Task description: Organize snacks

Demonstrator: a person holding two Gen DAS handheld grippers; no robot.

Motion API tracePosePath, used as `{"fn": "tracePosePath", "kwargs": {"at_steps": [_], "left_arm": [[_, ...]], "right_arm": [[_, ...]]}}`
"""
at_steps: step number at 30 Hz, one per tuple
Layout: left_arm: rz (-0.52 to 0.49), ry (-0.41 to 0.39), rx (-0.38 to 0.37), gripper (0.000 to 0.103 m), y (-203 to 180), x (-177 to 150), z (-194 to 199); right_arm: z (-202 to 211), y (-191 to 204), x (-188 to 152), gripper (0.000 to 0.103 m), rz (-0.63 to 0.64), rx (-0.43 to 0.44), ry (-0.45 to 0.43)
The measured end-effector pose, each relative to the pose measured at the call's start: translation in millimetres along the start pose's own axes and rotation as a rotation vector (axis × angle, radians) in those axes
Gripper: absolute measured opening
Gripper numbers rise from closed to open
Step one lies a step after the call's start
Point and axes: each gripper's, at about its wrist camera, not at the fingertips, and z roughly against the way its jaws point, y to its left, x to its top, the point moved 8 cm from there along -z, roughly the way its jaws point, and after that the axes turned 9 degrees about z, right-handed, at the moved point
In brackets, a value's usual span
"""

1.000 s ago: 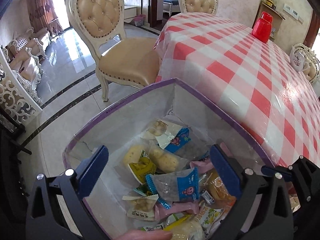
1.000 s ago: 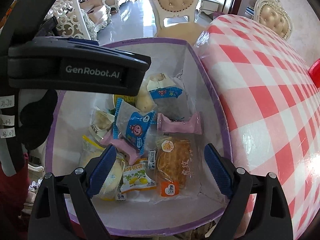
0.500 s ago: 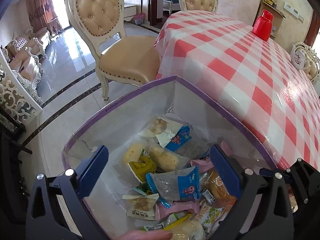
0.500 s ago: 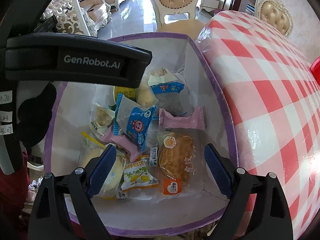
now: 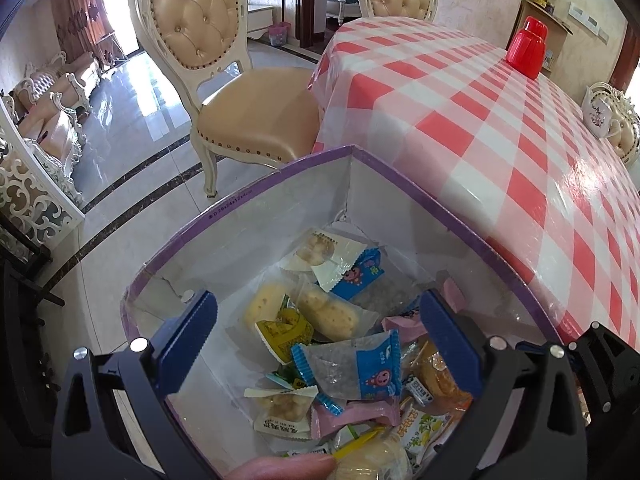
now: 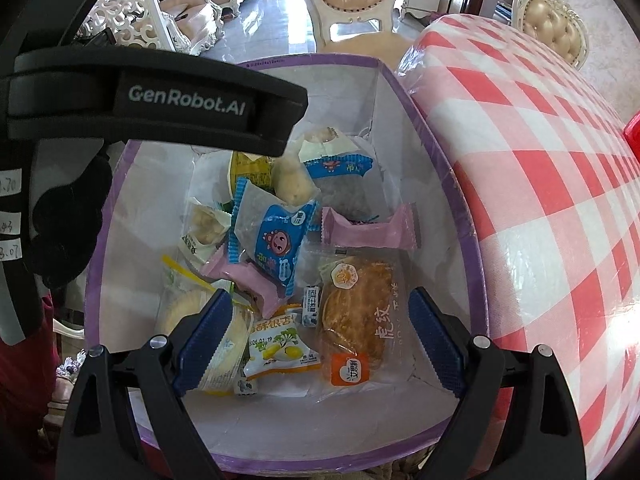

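Red-and-white checked cloth covers the table (image 5: 500, 120) filling the right of both views, with a cream chair (image 5: 224, 92) at upper left. Against the table's edge sits a purple-rimmed box (image 6: 452, 184) full of wrapped snacks (image 6: 276, 240). Both the left gripper (image 5: 320, 336) and right gripper (image 6: 320, 336) hang over it at lower centre, jaws spread wide, holding nothing.

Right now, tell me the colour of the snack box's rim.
Purple; the snack box's rim shows best in the right wrist view.
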Motion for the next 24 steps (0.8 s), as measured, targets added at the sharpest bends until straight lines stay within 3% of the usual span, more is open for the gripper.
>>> {"fn": "tracePosePath", "kwargs": {"at_steps": [17, 24], "left_arm": [[0.008, 0.051, -0.019, 0.101, 0.3, -4.6, -10.9], [-0.017, 0.028, 0.007, 0.101, -1.9, -5.2, -10.1]], "right_arm": [[-5.7, 2.4, -4.0, 0.087, -0.003, 0.013, 0.016], [-5.6, 0.7, -4.0, 0.087, -0.011, 0.014, 0.015]]}}
